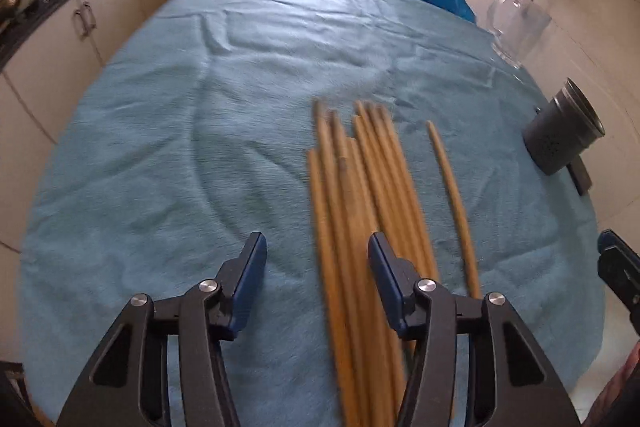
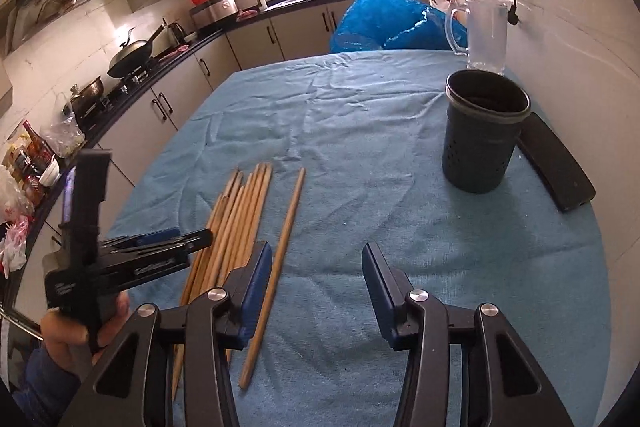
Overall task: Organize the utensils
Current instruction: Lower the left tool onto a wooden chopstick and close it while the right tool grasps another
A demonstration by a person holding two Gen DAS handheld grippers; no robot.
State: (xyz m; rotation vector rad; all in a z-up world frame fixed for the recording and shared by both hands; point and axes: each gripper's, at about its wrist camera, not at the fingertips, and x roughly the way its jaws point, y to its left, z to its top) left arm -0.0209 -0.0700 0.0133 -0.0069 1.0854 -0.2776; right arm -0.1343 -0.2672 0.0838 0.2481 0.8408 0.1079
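The task is at its very beginning, as far as the pictures show. A bundle of wooden chopsticks (image 1: 360,211) lies flat on the blue cloth (image 1: 200,127) that covers the worktop, and one single chopstick (image 2: 280,263) lies apart, just to the right of the bundle. None of them is lifted.

The dark utensil holder (image 2: 482,131) stands upright at the far right of the worktop, well apart from the chopsticks. From the right wrist view its inside looks dark and no stick rises out of it, so I judge that nothing is put in yet. All the chopsticks are left to move.

The left tongs (image 1: 316,267) are open, with a wide gap between the two blue pads, and they grip nothing. They hang low over the near end of the bundle; some sticks pass under the gap, and the right pad covers others. The left wrist view is a little blurred, so I cannot tell if a pad touches the wood.

The right tongs (image 2: 316,279) are also open and empty. They are above the cloth, to the right of the single chopstick, whose near part passes just beside the left pad.

A clear plastic jug (image 2: 480,27) and a blue plastic bag (image 2: 384,23) are at the far edge, and a flat black case (image 2: 556,167) lies to the right of the holder.
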